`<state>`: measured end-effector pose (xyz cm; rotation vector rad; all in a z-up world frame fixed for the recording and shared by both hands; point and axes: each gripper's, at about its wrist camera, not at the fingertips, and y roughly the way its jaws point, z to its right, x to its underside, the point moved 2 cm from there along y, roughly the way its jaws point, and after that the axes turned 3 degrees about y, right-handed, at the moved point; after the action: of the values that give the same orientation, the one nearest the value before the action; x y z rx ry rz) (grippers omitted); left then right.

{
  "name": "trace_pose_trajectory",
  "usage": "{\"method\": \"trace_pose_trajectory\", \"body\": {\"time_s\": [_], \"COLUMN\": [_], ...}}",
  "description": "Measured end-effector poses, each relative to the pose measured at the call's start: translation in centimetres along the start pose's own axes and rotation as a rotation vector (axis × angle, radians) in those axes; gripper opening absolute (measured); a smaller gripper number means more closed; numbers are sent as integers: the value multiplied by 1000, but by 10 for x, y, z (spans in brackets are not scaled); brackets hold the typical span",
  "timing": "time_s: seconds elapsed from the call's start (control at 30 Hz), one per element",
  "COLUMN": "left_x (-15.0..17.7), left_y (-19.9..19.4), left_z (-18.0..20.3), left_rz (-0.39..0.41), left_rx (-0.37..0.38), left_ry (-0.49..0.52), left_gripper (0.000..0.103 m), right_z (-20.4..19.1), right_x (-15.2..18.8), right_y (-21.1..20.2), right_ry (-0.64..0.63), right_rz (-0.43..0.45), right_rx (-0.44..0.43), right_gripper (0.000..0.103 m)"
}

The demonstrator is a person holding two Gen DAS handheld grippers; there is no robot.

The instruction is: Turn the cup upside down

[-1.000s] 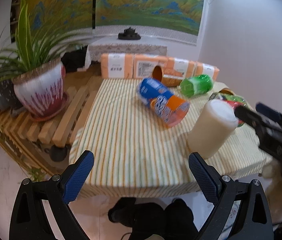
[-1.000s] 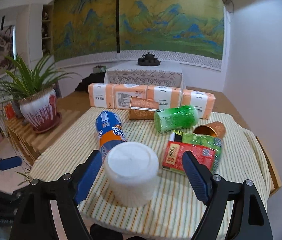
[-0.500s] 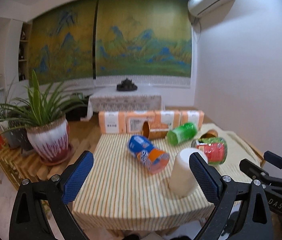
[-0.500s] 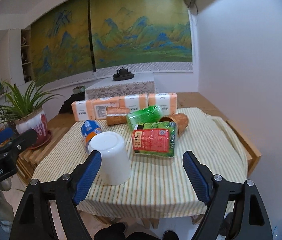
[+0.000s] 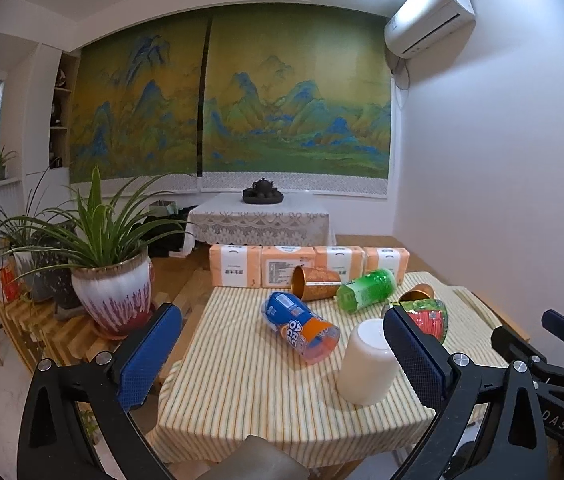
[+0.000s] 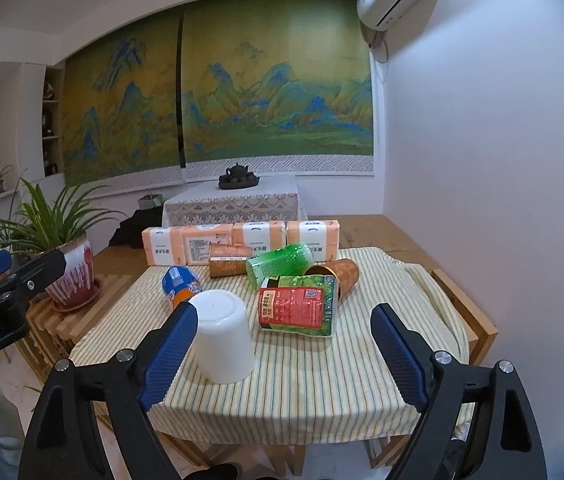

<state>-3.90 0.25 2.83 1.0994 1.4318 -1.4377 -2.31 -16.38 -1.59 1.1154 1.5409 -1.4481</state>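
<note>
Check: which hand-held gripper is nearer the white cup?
Right, marginally. The right hand-held gripper has the white cup beside its left finger; the left hand-held gripper sees it behind its right finger. Both open, backed off.

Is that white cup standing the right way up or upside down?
Upside down: the white cup shows its closed base on top, wider rim down on the striped tablecloth.

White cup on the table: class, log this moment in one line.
cup: upside down on table | left gripper: open | right gripper: open

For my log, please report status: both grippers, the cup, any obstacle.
Left gripper open, empty. Right gripper open, empty. White cup upside down on striped tablecloth, free. Nothing in the way.
</note>
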Motion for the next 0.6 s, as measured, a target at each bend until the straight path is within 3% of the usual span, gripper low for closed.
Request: {"method": "trace_pose_trajectory", "body": {"time_s": [0.6], "left_x": [4], "left_y": [12], "left_z": [-5], "left_rz": [-43], "left_rx": [7], "left_ry": [-21], "left_gripper": [102], "right_z": [0], "right_x": [-1], "right_y": [-1], "right_ry": [13], "right_rz": [13], "right_rx": [1], "right_gripper": [88]}}
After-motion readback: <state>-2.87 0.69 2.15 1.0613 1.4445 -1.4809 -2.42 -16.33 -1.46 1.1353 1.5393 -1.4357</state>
